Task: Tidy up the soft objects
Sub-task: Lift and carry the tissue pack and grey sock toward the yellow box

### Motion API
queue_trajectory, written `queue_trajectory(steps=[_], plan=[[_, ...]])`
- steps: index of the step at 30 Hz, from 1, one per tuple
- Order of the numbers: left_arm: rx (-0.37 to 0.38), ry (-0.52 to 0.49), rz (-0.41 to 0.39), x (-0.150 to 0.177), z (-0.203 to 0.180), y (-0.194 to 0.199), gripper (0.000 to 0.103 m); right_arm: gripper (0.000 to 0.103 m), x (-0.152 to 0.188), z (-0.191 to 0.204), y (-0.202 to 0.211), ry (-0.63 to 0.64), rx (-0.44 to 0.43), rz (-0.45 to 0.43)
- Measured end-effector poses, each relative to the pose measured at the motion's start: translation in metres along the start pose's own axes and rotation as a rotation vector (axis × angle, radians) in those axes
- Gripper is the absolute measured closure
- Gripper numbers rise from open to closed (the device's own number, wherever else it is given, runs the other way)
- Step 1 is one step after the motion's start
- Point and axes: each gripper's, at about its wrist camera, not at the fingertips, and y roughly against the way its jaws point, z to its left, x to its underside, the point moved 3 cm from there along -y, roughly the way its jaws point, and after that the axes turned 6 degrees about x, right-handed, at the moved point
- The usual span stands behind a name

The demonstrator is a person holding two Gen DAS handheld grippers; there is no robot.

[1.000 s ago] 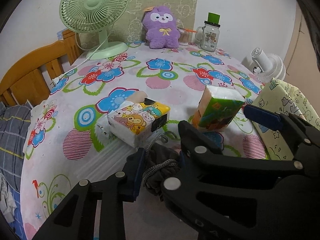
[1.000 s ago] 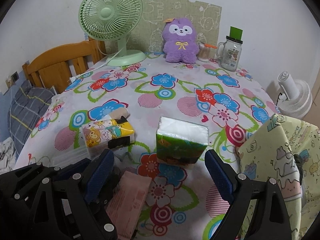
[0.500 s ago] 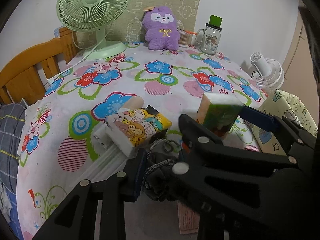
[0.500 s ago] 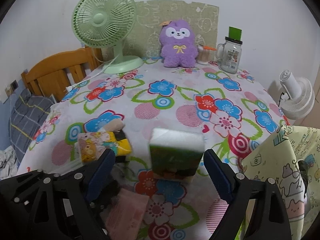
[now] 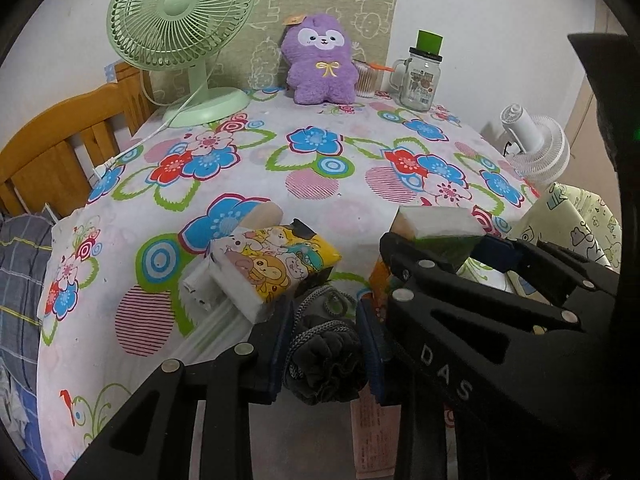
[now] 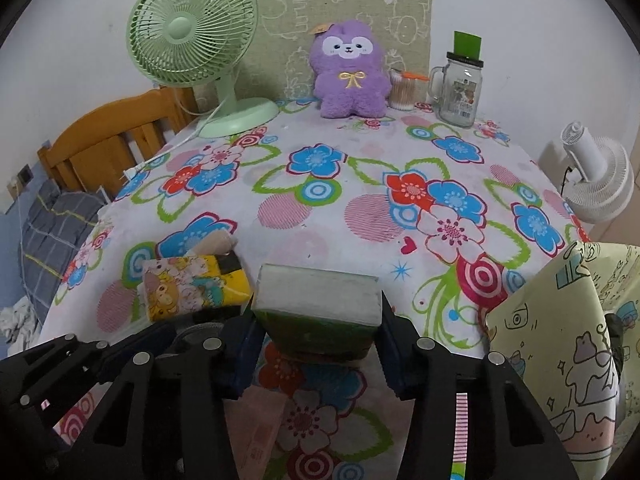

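Site: desk (image 6: 320, 208) under a flowered cloth; soft goods gathered along its near edge
Green tissue pack (image 6: 318, 312): stands upright at the near edge, right of the cartoon tissue pack (image 6: 192, 292) — likely light, compressible, with a slick film wrap; best taken across its two broad faces, low on the body, with modest squeeze
Right gripper (image 6: 318, 344): fingers closing, one on each side of the green pack, pads at its flanks
Grey drawstring pouch (image 5: 324, 344): limp bunched fabric, probably light; hold the gathered bulk, not the cord
Left gripper (image 5: 326, 350): fingers clamped on the pouch, just in front of the cartoon pack
Purple plush toy (image 6: 352, 72): far edge, upright against the wall — untouched
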Motion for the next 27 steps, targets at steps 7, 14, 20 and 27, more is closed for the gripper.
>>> queue_trajectory(steps=[7, 14, 20, 27], plan=[[-0.006, -0.007, -0.002, 0.004, -0.006, 0.003, 0.073, 0.049, 0.006, 0.0, 0.014, -0.003, -0.021, -0.006], [-0.01, -0.017, -0.012, 0.011, -0.017, 0.012, 0.074, 0.049, 0.016, -0.004, 0.031, -0.001, -0.032, -0.024], [-0.018, -0.028, -0.026, 0.018, -0.026, 0.021, 0.074, 0.049, 0.023, -0.008, 0.044, -0.006, -0.033, -0.034], [-0.024, -0.05, -0.048, 0.021, -0.037, 0.034, 0.075, 0.049, 0.027, -0.013, 0.063, -0.015, -0.035, -0.056]])
